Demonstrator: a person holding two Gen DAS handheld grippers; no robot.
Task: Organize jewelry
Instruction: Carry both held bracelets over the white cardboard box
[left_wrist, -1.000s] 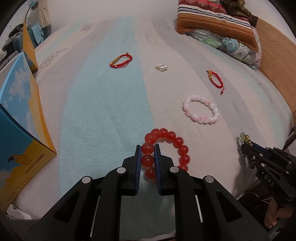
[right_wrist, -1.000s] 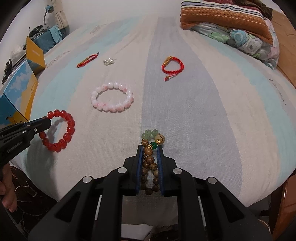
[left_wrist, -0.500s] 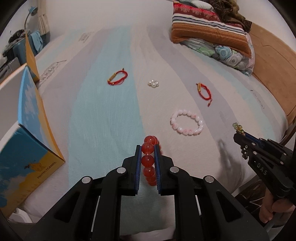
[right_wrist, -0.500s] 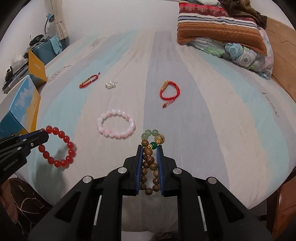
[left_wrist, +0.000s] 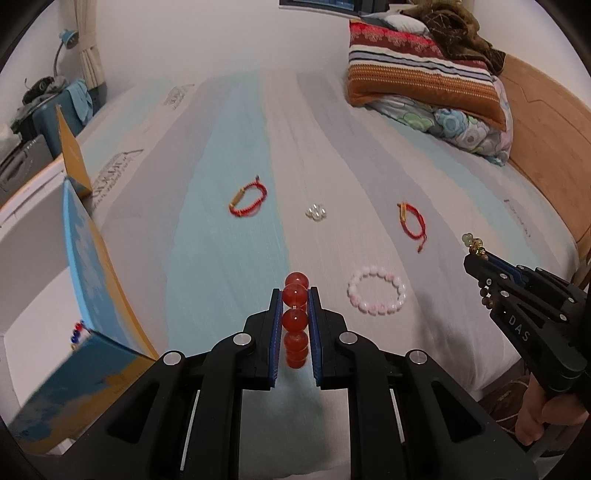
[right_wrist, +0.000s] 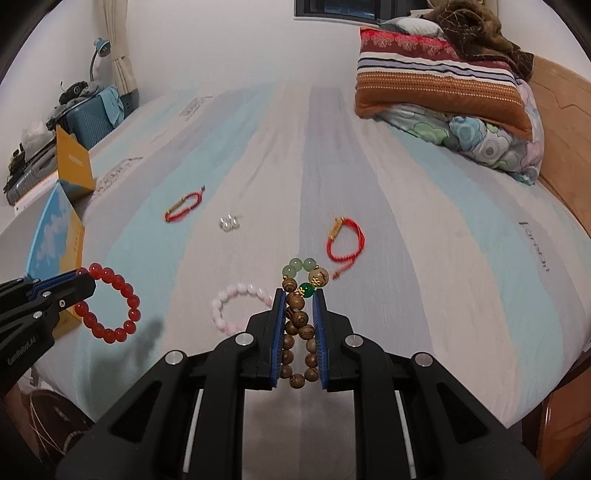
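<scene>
Your left gripper (left_wrist: 294, 295) is clamped on the red bead bracelet (left_wrist: 295, 317), beads stacked edge-on between the blue pads. From the right wrist view the loop (right_wrist: 110, 306) hangs free off the tips, clear of the bed (right_wrist: 424, 258), its shadow on the sheet just beside it.

Your right gripper (right_wrist: 299, 299) is pinched on the wooden bead bracelet (right_wrist: 297, 328); two strands run between the pads, and the green, jade and gold-lettered beads stick out past the tips. In the left wrist view that gripper (left_wrist: 471, 258) shows at the right edge, off the bed, with your hand (left_wrist: 543, 417) on its handle.

On the sheet: pink bracelet (left_wrist: 376, 295) nearest you, between the two grippers. Further back, a red cord bracelet (left_wrist: 248, 201) on the left and a second red cord (left_wrist: 412, 221) on the right, with a small pearl cluster (left_wrist: 316, 212) between them, well apart from both.

Open blue-and-yellow box (left_wrist: 85, 266) stands at the left bed edge; something small and beaded, red and blue, sits by its near corner, too blurred to name. Pillows (left_wrist: 424, 85) are stacked at the far right.
</scene>
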